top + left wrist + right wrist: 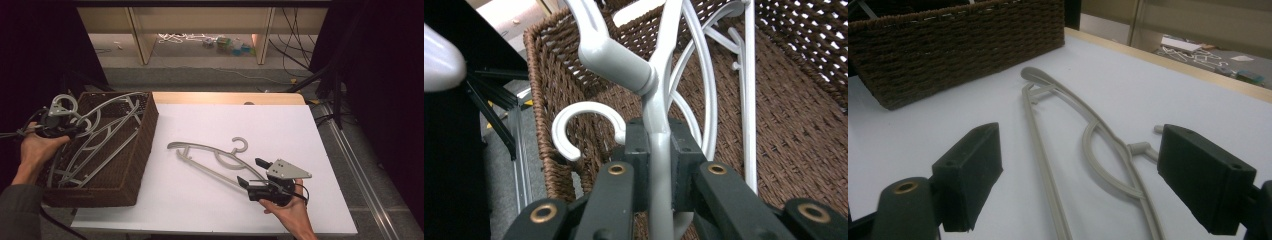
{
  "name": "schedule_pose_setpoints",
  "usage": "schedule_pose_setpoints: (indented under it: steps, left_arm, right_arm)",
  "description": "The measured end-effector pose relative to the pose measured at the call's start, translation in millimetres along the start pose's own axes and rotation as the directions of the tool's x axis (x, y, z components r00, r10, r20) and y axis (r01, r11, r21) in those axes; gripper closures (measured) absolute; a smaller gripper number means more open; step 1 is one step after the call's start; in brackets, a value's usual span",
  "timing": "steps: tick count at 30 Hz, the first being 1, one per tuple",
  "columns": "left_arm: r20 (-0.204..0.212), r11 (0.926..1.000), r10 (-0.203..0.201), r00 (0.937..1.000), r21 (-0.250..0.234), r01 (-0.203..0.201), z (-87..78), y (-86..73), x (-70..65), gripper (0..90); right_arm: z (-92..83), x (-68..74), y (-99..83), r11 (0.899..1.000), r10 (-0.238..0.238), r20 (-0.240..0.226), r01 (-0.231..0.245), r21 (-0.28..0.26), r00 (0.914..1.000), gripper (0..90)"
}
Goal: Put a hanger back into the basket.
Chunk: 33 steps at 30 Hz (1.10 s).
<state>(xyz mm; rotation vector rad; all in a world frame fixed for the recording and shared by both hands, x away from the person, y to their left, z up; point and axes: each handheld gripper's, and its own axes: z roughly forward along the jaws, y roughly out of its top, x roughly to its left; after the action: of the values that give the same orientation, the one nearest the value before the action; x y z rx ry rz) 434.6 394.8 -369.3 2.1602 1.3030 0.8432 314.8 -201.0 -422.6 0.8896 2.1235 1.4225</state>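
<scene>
- While the left tool [659,165] clamps the neck of a grey plastic hanger [624,60] over the wicker basket [142,145], the work looks like loading hangers into that basket.
- Grip sits on the thin stem just below the hook [584,125]; probably chosen so the wide shoulders hang free and can drop in among the rest.
- Held hanger is tilted inside the basket at the tabletop's left edge, near or against other hangers [95,145] stacked there; can't tell which.
- Left hand [35,150] holds its tool at the basket's left rim.
- Right tool [252,175] stands wide, nothing between its pads [973,165]; it rests low near the front right of the tabletop [300,130], held in the right hand [290,212].
- Second hanger [210,160] lies flat on the tabletop, hook pointing away from the person, one end reaching between the right tool's spread jaws, likely lined up for the next pick.
- Hangers: smooth moulded plastic, pale grey, curved shoulders, straight bottom bar, round hook.
- Basket: dark brown, tight weave, rectangular, rough open-textured walls.
- Tabletop: white, matte, flat, with a pale wood strip along the far edge.
- Tool pads: black, blocky, matte.
</scene>
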Motion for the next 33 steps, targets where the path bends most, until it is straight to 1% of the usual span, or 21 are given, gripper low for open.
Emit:
schedule_pose_setpoints:
  steps: [2, 6, 8, 9, 10, 11, 13, 14, 17, 19, 20, 21, 22, 24, 25, 26, 27, 28, 29, 30, 33]
  left_arm:
    - [0.001, 0.9994, 0.024, 0.9997, 0.024, -0.024, 4.8, 0.2, -2.5, 81.8]
    - [0.015, 0.9952, 0.067, 0.9976, 0.070, -0.068, 16.2, 2.6, -8.3, 81.7]
    - [0.030, 0.9913, 0.076, 0.9967, 0.106, -0.079, 21.6, 2.1, -11.1, 81.4]
    - [0.039, 0.9907, 0.075, 0.9964, 0.111, -0.079, 25.2, 0.5, -13.0, 81.2]
    - [0.043, 0.9897, 0.079, 0.9960, 0.116, -0.083, 28.0, -1.1, -14.4, 81.1]
    - [0.049, 0.9891, 0.078, 0.9958, 0.121, -0.084, 29.5, -2.3, -14.7, 80.9]
    - [0.049, 0.9918, 0.059, 0.9970, 0.110, -0.064, 32.8, -6.9, -13.4, 81.0]
    - [0.048, 0.9927, 0.045, 0.9978, 0.109, -0.051, 32.8, -8.5, -12.8, 81.1]
    - [0.050, 0.9931, 0.038, 0.9980, 0.109, -0.043, 34.7, -10.1, -12.8, 80.9]
    - [0.045, 0.9916, 0.038, 0.9982, 0.122, -0.043, 36.0, -10.5, -14.3, 80.5]
    - [0.046, 0.9900, 0.049, 0.9977, 0.130, -0.055, 37.6, -11.2, -14.6, 79.6]
    - [0.051, 0.9884, 0.050, 0.9974, 0.141, -0.057, 38.9, -12.4, -14.8, 78.6]
    - [0.059, 0.9879, 0.041, 0.9974, 0.147, -0.049, 41.1, -14.1, -14.7, 78.3]
    - [0.034, 0.9849, 0.021, 0.9992, 0.171, -0.027, 42.4, -17.8, -13.5, 75.9]
    - [0.039, 0.9855, 0.021, 0.9990, 0.168, -0.027, 43.2, -19.4, -11.2, 75.3]
    - [0.032, 0.9847, 0.004, 0.9995, 0.174, -0.009, 42.2, -21.5, -11.0, 74.2]
    - [0.045, 0.9848, 0.027, 0.9986, 0.170, -0.034, 41.9, -22.4, -7.3, 73.6]
    - [0.032, 0.9843, -0.015, 0.9994, 0.177, 0.009, 39.4, -24.1, -8.3, 73.7]
    - [0.037, 0.9847, -0.007, 0.9993, 0.174, 0.000, 38.3, -24.3, -6.3, 73.0]
    - [0.027, 0.9842, -0.031, 0.9992, 0.175, 0.026, 35.5, -24.9, -5.3, 71.7]
    - [-0.011, 0.9872, -0.070, 0.9975, 0.143, 0.071, 26.5, -23.2, -4.3, 62.6]
  right_arm:
    - [-1.5, -0.2, 0.0, 1.000, -0.003, -0.001, 0.003, 0.020, 1.0000, 18.8]
    - [-1.3, -0.5, 0.0, 1.000, -0.005, 0.004, 0.005, 0.023, 1.0000, 18.8]
    - [-1.8, -0.2, -0.2, 1.000, -0.004, 0.001, 0.003, 0.020, 1.0000, 18.9]
    - [-0.2, 0.7, -0.5, 1.000, 0.016, -0.018, -0.015, 0.008, 0.9997, 18.9]
    - [-0.8, 0.6, -0.2, 1.000, 0.013, -0.010, -0.013, 0.015, 0.9999, 18.9]
    - [-0.6, -0.7, -0.3, 1.000, -0.006, -0.001, 0.006, 0.005, 1.0000, 18.9]
    - [-0.1, -0.1, -1.2, 1.000, 0.012, -0.014, -0.012, 0.004, 0.9998, 18.9]
    - [0.0, -0.5, -1.0, 1.000, 0.008, -0.010, -0.008, 0.003, 0.9999, 18.9]
    - [-1.0, -0.3, -0.7, 1.000, -0.007, 0.001, 0.007, 0.018, 1.0000, 18.9]
    - [-0.2, -0.4, -0.6, 1.000, -0.006, -0.005, 0.006, 0.016, 1.0000, 18.9]
    - [1.4, -0.2, -1.1, 1.000, -0.004, -0.005, 0.004, -0.002, 1.0000, 18.9]
    - [1.4, -0.2, -1.1, 1.000, -0.005, -0.007, 0.005, 0.002, 1.0000, 18.9]
    - [1.3, -0.1, -1.4, 1.000, -0.005, -0.008, 0.005, 0.003, 1.0000, 18.9]
    - [1.2, -0.2, -1.3, 1.000, -0.003, -0.006, 0.003, 0.000, 1.0000, 18.9]
    - [-0.7, -0.3, -0.6, 1.000, -0.003, 0.001, 0.003, 0.020, 1.0000, 18.9]
    - [0.0, -0.5, -0.9, 1.000, -0.005, -0.001, 0.005, 0.014, 1.0000, 18.9]
    - [-0.1, -0.6, -1.2, 1.000, -0.004, -0.003, 0.004, 0.017, 1.0000, 18.9]
    - [0.0, -0.6, -1.5, 1.000, -0.002, -0.002, 0.002, 0.016, 1.0000, 18.9]
    - [0.7, -0.5, -1.6, 1.000, -0.001, 0.004, 0.001, 0.007, 1.0000, 18.9]
    - [0.8, -0.6, -1.5, 1.000, 0.000, 0.004, 0.000, 0.006, 1.0000, 18.9]
    - [0.1, -0.3, -1.3, 1.000, -0.002, -0.006, 0.002, 0.021, 1.0000, 18.9]
